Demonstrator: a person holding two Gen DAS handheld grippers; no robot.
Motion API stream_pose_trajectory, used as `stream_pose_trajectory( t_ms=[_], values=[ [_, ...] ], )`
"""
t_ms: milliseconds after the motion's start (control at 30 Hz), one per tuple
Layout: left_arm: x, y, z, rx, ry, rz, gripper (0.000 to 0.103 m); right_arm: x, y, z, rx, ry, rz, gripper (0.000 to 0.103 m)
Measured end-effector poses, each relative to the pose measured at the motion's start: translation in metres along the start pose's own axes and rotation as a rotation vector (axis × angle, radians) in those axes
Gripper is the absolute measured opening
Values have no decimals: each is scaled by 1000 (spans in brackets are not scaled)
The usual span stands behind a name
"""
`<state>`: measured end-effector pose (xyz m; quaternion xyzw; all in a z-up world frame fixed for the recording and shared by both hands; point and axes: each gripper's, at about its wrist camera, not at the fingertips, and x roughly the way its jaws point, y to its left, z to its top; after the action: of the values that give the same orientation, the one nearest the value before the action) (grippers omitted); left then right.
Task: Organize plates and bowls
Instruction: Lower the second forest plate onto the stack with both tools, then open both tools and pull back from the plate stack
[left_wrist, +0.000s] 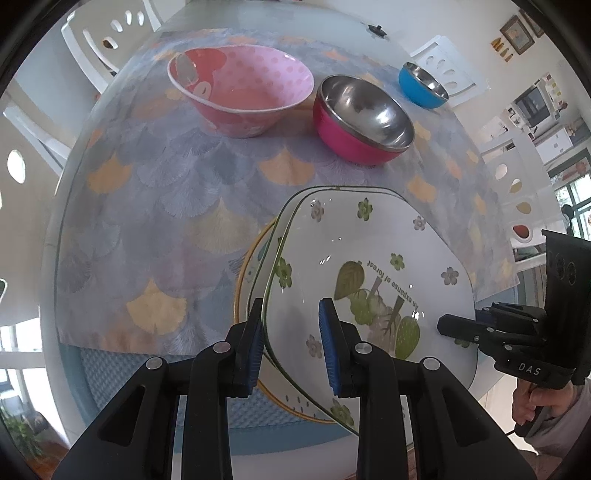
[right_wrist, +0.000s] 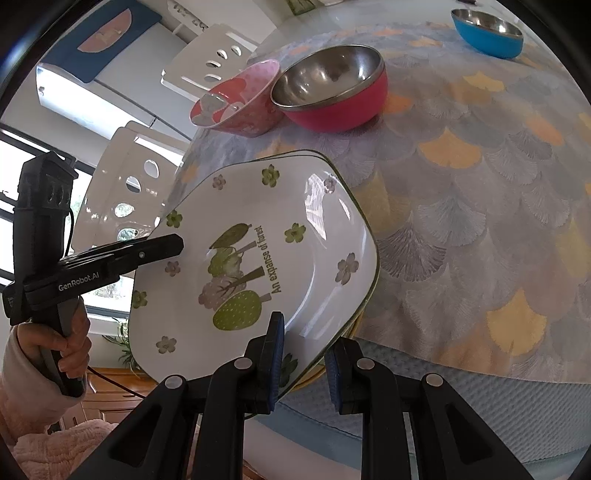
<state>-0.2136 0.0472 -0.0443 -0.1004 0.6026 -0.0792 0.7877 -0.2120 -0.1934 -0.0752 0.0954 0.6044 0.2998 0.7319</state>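
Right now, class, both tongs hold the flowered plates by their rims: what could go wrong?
1. The flowered plates are stacked and pinched only at opposite rims by the left tongs and right tongs; one could slip.
2. Swung forward, they might hit the magenta bowl.

Three bowls total: a pink dotted bowl (left_wrist: 240, 92) upper left, a magenta steel bowl (left_wrist: 364, 118) upper middle, a blue steel bowl (left_wrist: 423, 85) upper right. Plates: looks like three stacked, flowered plate (left_wrist: 369, 280) on top, lower middle.
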Motion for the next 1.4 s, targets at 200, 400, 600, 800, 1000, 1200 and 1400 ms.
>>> stream_pose_trajectory(
  t_ms=[200, 400, 600, 800, 1000, 1200, 1400],
  values=[
    [2, 5, -4, -7, 11, 1, 24, 0, -4, -3, 33, -4, 11, 21],
    [4, 7, -6, -4, 21, 12, 24, -1, -2, -4, 51, -3, 0, 21],
    [5, 11, -6, -9, 24, 13, 24, -2, -2, -4, 66, 7, -12, 20],
    [7, 12, -6, -2, 26, 12, 24, -3, 0, -4, 83, 13, -28, 21],
    [4, 7, -4, 43, 15, 19, 25, -7, -2, -5, 115, 3, -67, 21],
    [3, 4, -3, 63, 23, 40, 27, -14, 1, -6, 121, -13, -106, 21],
    [6, 6, 2, 63, 45, 44, 30, -16, 5, -6, 124, -15, -125, 21]
  ],
)
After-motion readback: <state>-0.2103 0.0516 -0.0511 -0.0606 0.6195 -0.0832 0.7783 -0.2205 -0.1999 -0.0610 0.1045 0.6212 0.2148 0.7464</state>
